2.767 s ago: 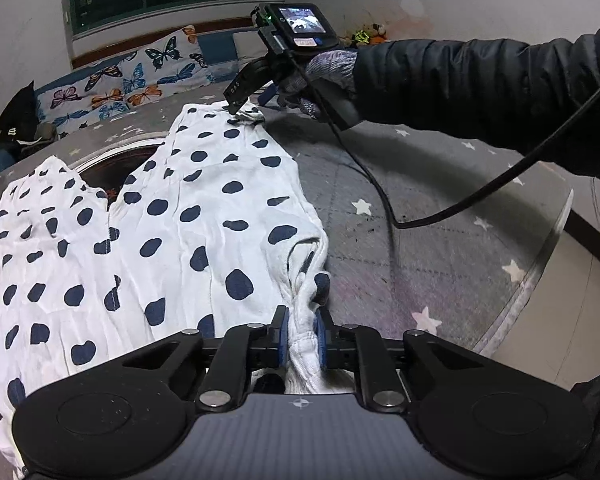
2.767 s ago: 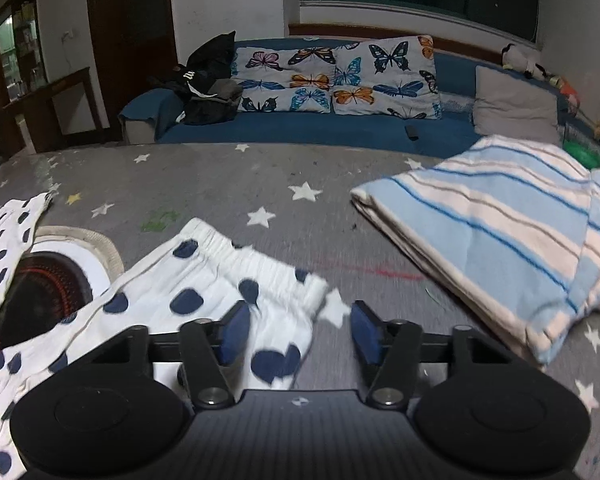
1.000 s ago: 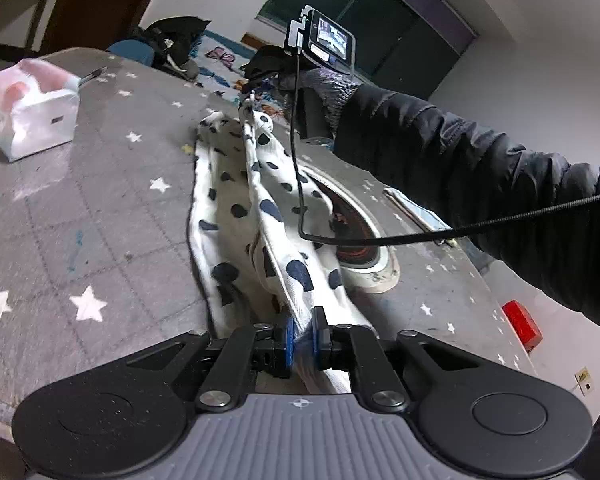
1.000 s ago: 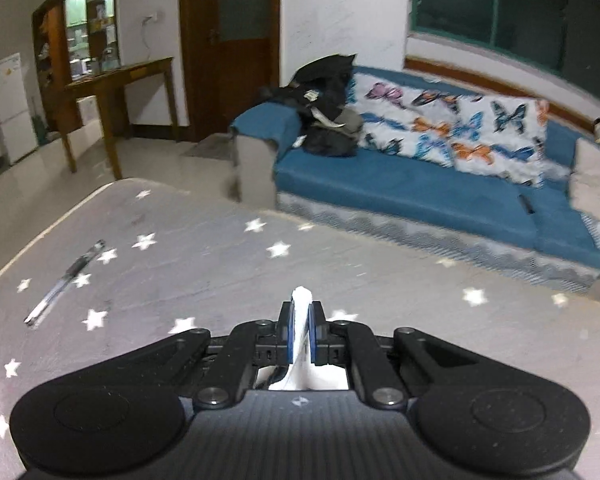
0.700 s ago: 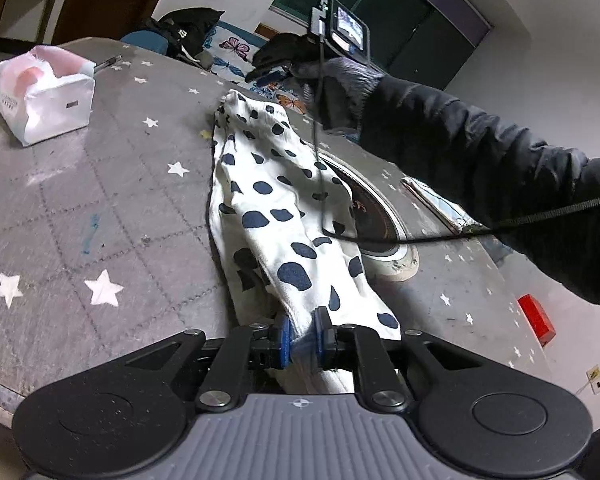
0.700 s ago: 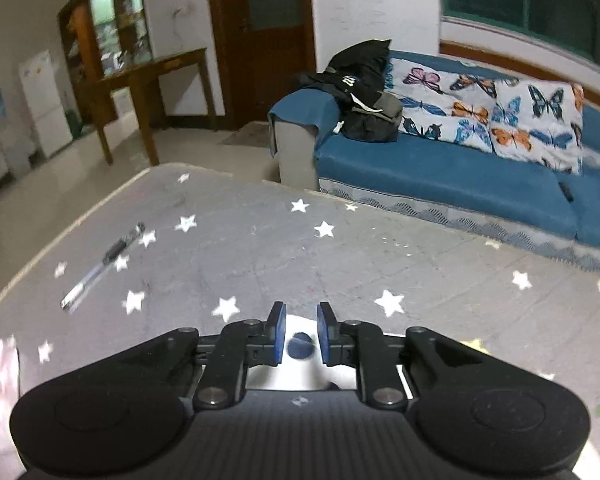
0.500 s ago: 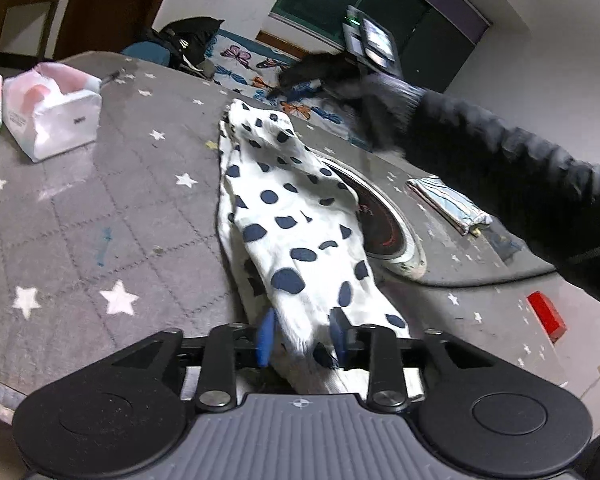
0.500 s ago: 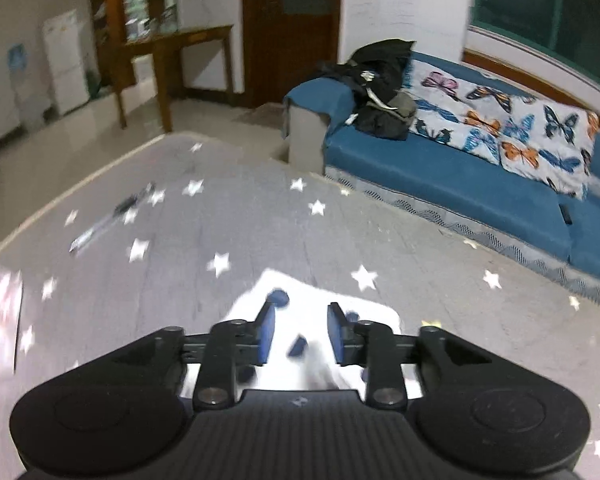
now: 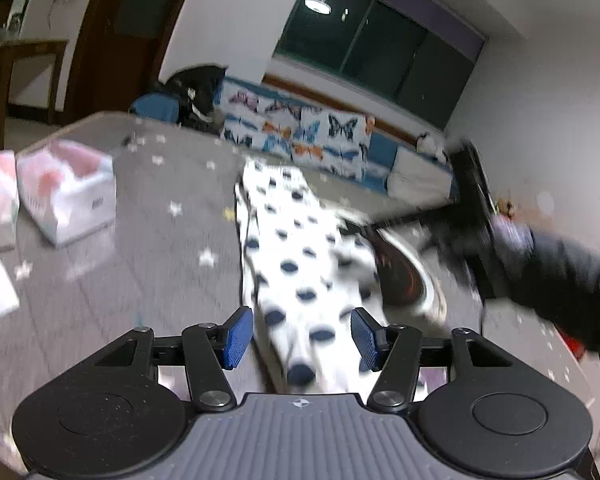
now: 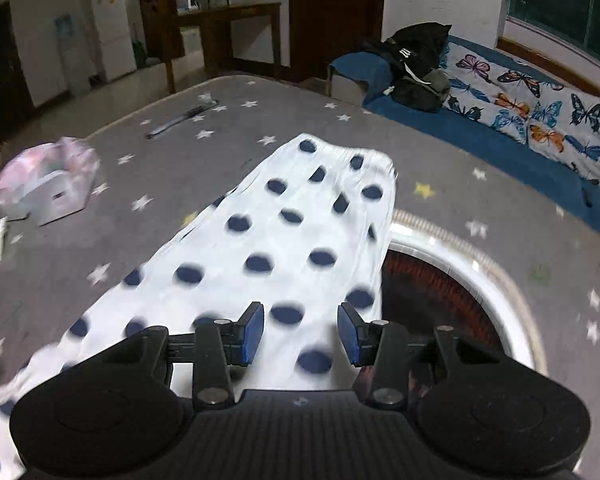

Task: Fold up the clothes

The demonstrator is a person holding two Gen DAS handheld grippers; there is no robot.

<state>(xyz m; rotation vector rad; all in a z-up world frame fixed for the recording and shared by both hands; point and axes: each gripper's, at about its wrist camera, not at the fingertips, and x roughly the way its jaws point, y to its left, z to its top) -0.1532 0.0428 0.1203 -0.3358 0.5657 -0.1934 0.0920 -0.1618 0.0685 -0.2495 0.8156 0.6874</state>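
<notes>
The white garment with dark blue dots [image 9: 300, 264] lies folded lengthwise in a long strip on the grey star-patterned table [image 9: 140, 240]. My left gripper [image 9: 302, 338] hangs over its near end, jaws opening, blue pads clear of the cloth. In the right wrist view the same garment [image 10: 268, 248] stretches away toward its elastic waistband at the far end. My right gripper [image 10: 300, 332] is above its middle, jaws opening, nothing pinched. The right hand and its black sleeve [image 9: 572, 280] show blurred at the right of the left wrist view.
A round hot-plate recess [image 10: 460, 280] with a pale rim lies beside the garment. A tissue box [image 9: 68, 192] stands on the table's left part and a pen [image 10: 180, 118] near the far edge. A blue sofa with butterfly cushions [image 10: 520, 96] is behind the table.
Both grippers let go of the garment and opened. The cloth dropped flat as a folded strip. The right gripper swept back along it, away from the waistband; the left rose slightly.
</notes>
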